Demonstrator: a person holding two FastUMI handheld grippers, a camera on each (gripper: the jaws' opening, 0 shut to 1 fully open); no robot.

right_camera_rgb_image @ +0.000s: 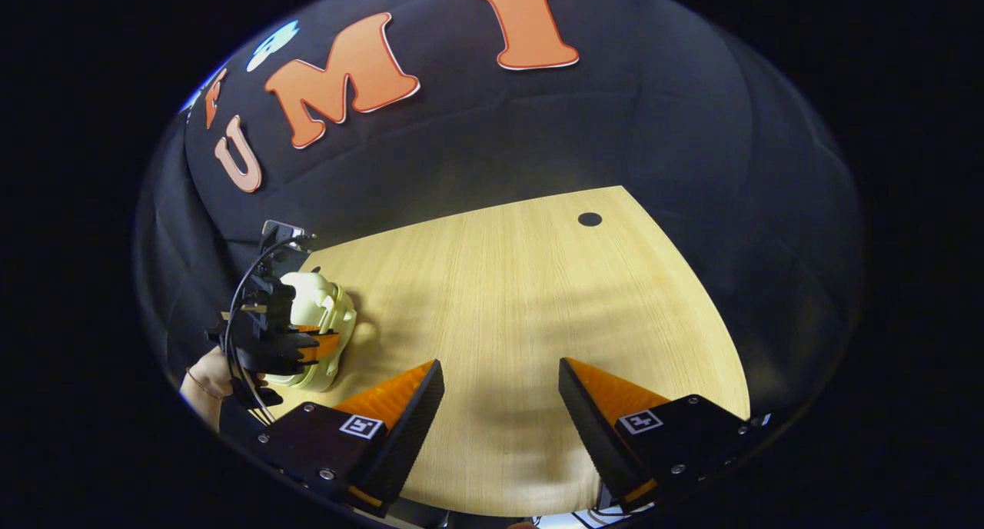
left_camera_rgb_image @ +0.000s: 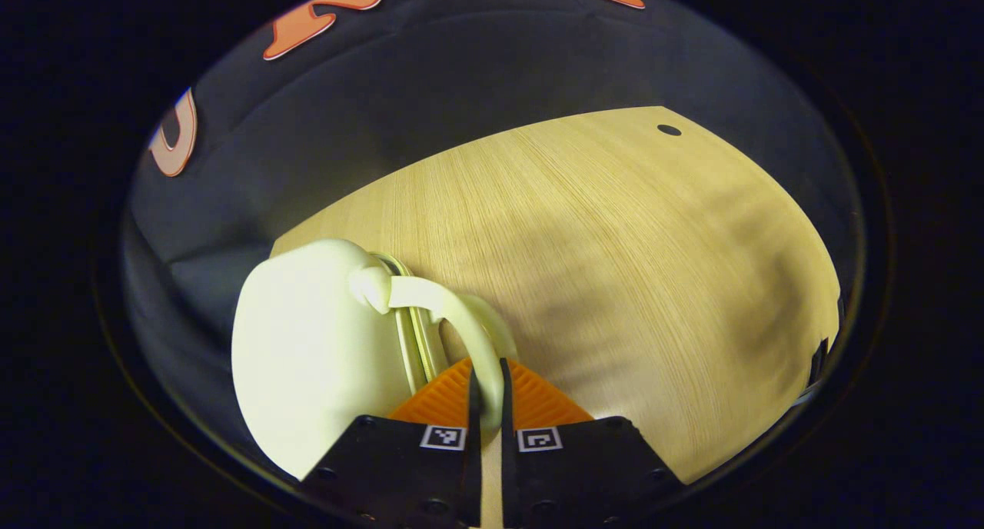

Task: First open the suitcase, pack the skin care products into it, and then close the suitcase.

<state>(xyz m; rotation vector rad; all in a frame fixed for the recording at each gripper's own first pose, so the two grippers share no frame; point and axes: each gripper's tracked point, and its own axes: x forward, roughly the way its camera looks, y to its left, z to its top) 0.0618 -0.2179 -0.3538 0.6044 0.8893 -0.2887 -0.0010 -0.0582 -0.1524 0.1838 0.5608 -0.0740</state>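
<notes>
one cream suitcase (left_camera_rgb_image: 307,352) (right_camera_rgb_image: 319,314), with one handle (left_camera_rgb_image: 461,321). one wooden table (left_camera_rgb_image: 615,267) (right_camera_rgb_image: 523,298), one dark round hole in it (left_camera_rgb_image: 669,130) (right_camera_rgb_image: 590,219). two grippers: left gripper (left_camera_rgb_image: 486,390) (right_camera_rgb_image: 304,344), right gripper (right_camera_rgb_image: 500,390). two fingers on each. one square marker per finger. one hand (right_camera_rgb_image: 207,383) at the left gripper.

Bright overhead light, soft shadows across the table (right_camera_rgb_image: 523,298), strong fisheye bending at edges.
</notes>
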